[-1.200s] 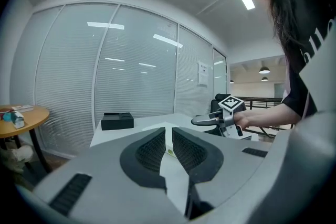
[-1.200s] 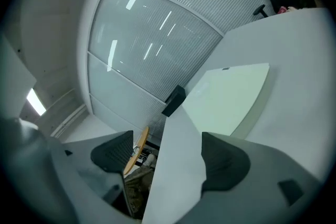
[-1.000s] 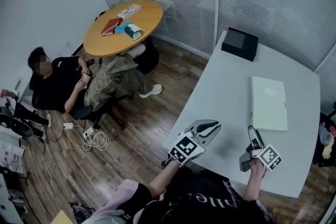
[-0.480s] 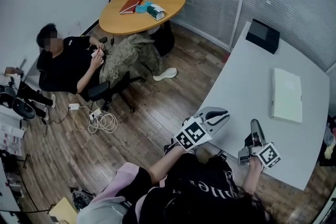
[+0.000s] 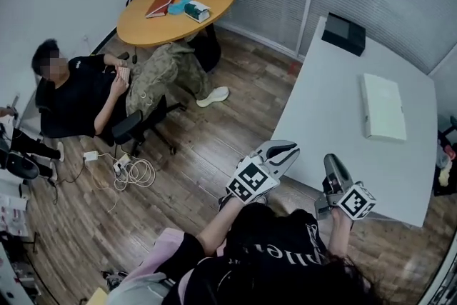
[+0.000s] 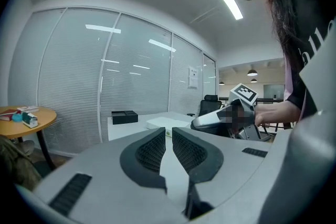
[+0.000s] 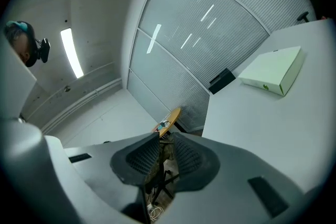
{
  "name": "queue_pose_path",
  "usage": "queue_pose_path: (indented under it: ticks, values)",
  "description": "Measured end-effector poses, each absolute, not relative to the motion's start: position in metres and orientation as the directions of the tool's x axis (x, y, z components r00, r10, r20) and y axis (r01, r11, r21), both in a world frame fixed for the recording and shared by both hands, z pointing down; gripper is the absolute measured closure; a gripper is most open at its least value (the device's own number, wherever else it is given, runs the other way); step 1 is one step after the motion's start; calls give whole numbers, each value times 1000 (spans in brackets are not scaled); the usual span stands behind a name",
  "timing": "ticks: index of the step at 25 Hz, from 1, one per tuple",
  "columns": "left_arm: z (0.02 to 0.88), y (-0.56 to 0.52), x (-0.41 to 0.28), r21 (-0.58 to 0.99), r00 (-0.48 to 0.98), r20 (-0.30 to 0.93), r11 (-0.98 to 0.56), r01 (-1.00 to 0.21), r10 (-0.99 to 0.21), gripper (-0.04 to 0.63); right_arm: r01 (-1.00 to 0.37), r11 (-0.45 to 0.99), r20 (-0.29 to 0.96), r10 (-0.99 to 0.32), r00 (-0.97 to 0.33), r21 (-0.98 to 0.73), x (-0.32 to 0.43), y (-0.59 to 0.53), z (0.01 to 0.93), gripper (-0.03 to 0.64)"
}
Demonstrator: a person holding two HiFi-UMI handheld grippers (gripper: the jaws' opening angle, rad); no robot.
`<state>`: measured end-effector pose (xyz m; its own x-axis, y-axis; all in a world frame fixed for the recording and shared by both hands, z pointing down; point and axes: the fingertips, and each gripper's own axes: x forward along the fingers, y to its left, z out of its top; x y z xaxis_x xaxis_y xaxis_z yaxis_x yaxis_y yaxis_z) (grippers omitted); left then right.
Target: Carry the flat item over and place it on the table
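Flat white item (image 5: 383, 116) lies flat on white counter (image 5: 325, 107), far right part, long side along the counter's right edge. Nothing holds it. Black box (image 5: 343, 33) at the far corner of the same counter, well apart from the item.

Left gripper (image 5: 287, 148) at the counter's near-left edge, jaws almost pressed together, thin slit, nothing in it. Right gripper (image 5: 331, 162) over the near edge, jaws closing, narrow gap left, nothing between them. Both grippers well apart from the flat item.

Background: round wooden counter (image 5: 161, 28) with 1 red book (image 5: 157, 6) and small stuff on it. Seated person (image 5: 78, 93) on a chair beside it. Cables (image 5: 132, 171) on the wood floor.
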<state>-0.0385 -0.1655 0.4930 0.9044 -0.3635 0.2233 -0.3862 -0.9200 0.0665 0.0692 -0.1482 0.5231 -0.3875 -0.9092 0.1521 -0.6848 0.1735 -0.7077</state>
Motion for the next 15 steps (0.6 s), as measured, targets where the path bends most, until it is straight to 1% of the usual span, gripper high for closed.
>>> queue_pose_path:
  ticks: [10, 15]
  values:
    - [473, -152, -38, 81, 911, 166, -915, -395, -378, 554, -728, 218, 141, -907, -398, -650, 59, -134, 495, 531]
    - [470, -128, -33, 76, 902, 184, -909, -410, -391, 554, -746, 243, 142, -900, -411, -620, 61, -104, 488, 531]
